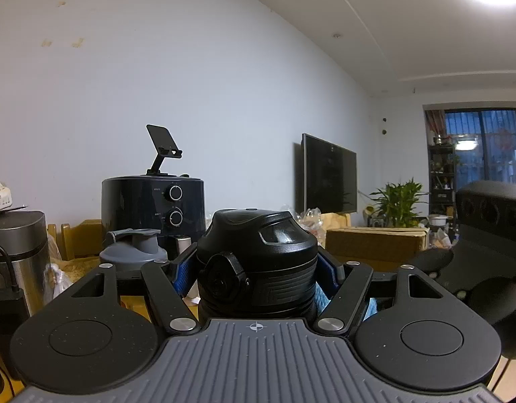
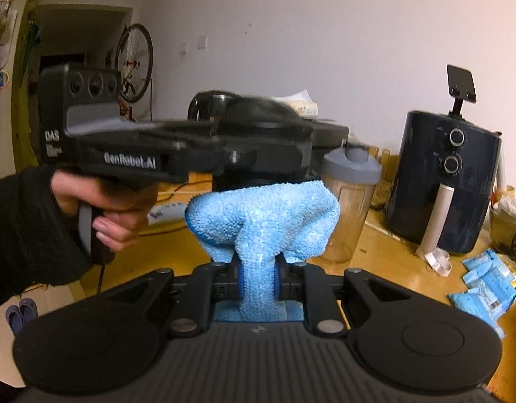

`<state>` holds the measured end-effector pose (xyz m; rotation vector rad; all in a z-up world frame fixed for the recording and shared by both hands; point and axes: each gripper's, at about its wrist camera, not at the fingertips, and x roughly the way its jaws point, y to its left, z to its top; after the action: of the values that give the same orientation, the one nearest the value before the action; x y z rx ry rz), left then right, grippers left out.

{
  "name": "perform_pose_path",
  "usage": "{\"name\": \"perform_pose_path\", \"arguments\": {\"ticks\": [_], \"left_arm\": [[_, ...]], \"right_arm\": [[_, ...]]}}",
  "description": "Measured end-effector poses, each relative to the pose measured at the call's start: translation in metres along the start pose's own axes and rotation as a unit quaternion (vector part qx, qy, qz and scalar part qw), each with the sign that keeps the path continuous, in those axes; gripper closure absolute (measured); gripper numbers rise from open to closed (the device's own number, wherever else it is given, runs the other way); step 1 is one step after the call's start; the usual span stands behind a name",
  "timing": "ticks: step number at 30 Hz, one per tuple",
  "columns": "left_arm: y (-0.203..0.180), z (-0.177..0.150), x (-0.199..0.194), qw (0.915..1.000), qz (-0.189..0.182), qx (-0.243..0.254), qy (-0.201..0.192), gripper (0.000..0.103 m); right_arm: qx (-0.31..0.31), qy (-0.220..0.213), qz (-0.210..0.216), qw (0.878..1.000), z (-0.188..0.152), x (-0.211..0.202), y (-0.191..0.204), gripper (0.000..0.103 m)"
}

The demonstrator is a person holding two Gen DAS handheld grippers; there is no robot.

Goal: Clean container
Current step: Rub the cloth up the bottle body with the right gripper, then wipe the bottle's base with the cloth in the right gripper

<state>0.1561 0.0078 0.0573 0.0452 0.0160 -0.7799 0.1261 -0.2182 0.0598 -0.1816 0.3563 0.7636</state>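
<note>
A black bottle with a domed lid (image 1: pixel 258 258) is the container. My left gripper (image 1: pixel 256 278) is shut on it just below the lid and holds it upright in the air. In the right wrist view the bottle (image 2: pixel 261 124) shows blurred, with the left gripper (image 2: pixel 140 154) and the hand around it. My right gripper (image 2: pixel 256 278) is shut on a light blue microfibre cloth (image 2: pixel 264 221). The cloth bunches out past the fingertips and presses against the bottle's body below the lid. A bit of the cloth (image 1: pixel 321 297) shows behind the bottle in the left wrist view.
A wooden table (image 2: pixel 385 255) carries a dark air fryer (image 2: pixel 442 181) with a phone stand on top, a grey-lidded shaker bottle (image 2: pixel 352 201), blue packets (image 2: pixel 486 288) and a steel pot (image 1: pixel 19 245). A TV (image 1: pixel 328 178) and plant (image 1: pixel 399 201) stand beyond.
</note>
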Motion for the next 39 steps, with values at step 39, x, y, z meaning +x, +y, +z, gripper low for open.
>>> {"name": "perform_pose_path", "arguments": {"ticks": [39], "left_arm": [[0.0,-0.003,0.002,1.0,0.002,-0.005,-0.001,0.035]], "right_arm": [[0.014,0.127,0.014,0.992,-0.064,0.064,-0.004,0.094]]}}
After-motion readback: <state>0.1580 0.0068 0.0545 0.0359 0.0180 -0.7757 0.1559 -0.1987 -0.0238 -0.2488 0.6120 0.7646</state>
